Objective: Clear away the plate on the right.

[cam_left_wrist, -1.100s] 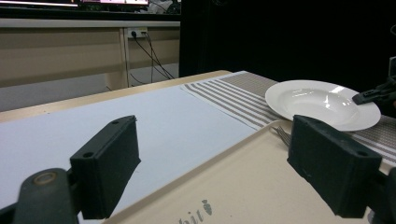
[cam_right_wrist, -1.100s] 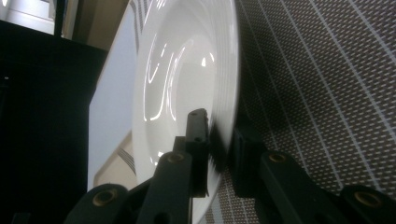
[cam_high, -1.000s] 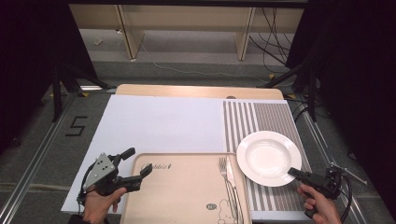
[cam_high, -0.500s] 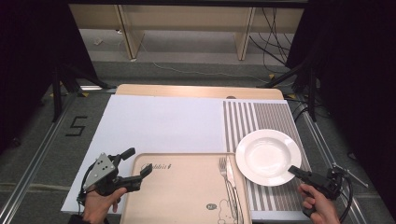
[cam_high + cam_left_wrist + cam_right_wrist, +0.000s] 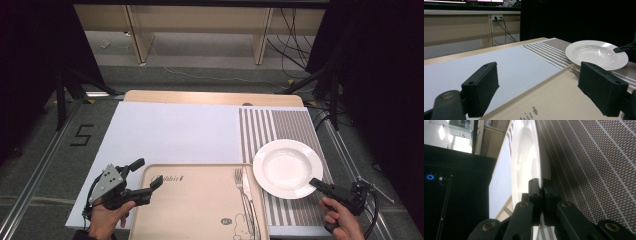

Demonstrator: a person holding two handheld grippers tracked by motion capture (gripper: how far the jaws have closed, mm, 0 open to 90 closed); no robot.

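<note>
My right gripper (image 5: pixel 316 183) is clamped on the near rim of the white plate (image 5: pixel 287 167) on the striped mat (image 5: pixel 280 127) — I'd lift level, slowly; left gripper (image 5: pixel 145 175) gapes wide, empty.

Black left tool (image 5: pixel 142 176) with grey three-cornered plate; black right tool (image 5: pixel 316 183) trailing black cable

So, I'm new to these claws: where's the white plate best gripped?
By its thin rim: the white plate lies flat on the striped mat, so only the edge offers a pinch. Come in low from the near right, where the right claw is clamped.
</note>
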